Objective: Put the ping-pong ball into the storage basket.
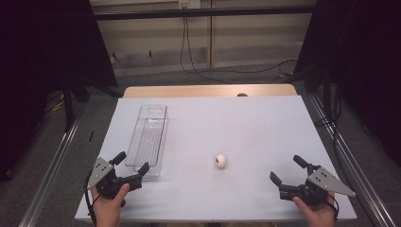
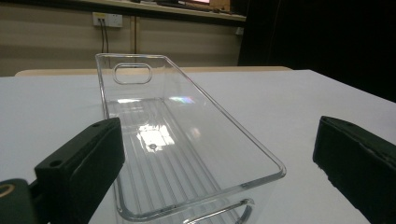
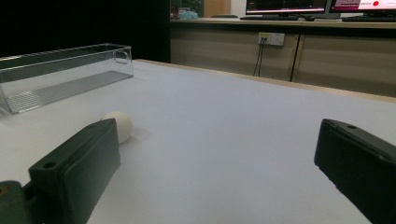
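A small white ball (image 1: 220,161) with a dark mark lies on the pale table (image 1: 236,123), right of a long clear plastic bin (image 1: 148,138). My left gripper (image 1: 131,167) rests at the front left, open, its jaws framing the near end of the clear bin (image 2: 182,140) with nothing between them. At the front right my right gripper (image 1: 287,170) is open too, empty and pointing up the table. In the right gripper view the white ball (image 3: 119,125) sits just beyond the left jaw, and the clear bin (image 3: 60,74) lies farther off at the left.
A wooden strip (image 1: 208,91) edges the table's far side. Metal rails (image 1: 52,165) run along both sides, with dark curtains (image 1: 42,56) behind. Cables (image 1: 198,61) hang from a wall socket. Monitors (image 3: 322,5) stand on a far counter.
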